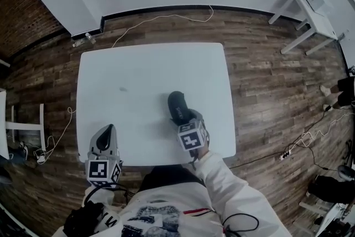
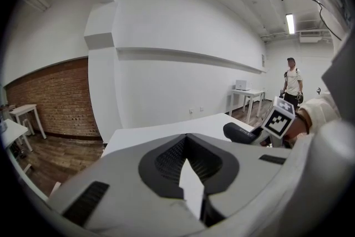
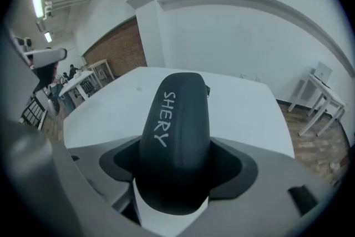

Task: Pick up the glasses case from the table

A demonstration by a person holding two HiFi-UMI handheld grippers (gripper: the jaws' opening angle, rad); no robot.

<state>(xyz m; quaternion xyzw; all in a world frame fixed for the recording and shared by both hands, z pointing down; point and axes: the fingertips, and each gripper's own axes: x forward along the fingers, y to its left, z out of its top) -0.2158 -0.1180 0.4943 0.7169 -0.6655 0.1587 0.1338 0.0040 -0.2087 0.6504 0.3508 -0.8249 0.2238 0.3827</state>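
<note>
Head view puts a white sleeve (image 1: pixel 226 185) nearest, the forearm reaching forward and slightly left to the near edge of the table (image 1: pixel 138 66). That hand carries the right gripper (image 1: pixel 186 118), whose grey jaws with dark ribbed pads are clamped on the near end of the glasses case (image 1: pixel 176 104). The case is a smooth, matte black, rounded oblong with white lettering on its top. It sits over the near-right part of the table, its long axis in line with the jaws and its free end pointing far and slightly left. Whether it touches the tabletop cannot be told. At the near-left table edge, the left gripper (image 1: pixel 107 133) points far, jaws drawn together on nothing. Beyond the smooth white rectangular tabletop lies plank wood floor (image 1: pixel 266 80).
</note>
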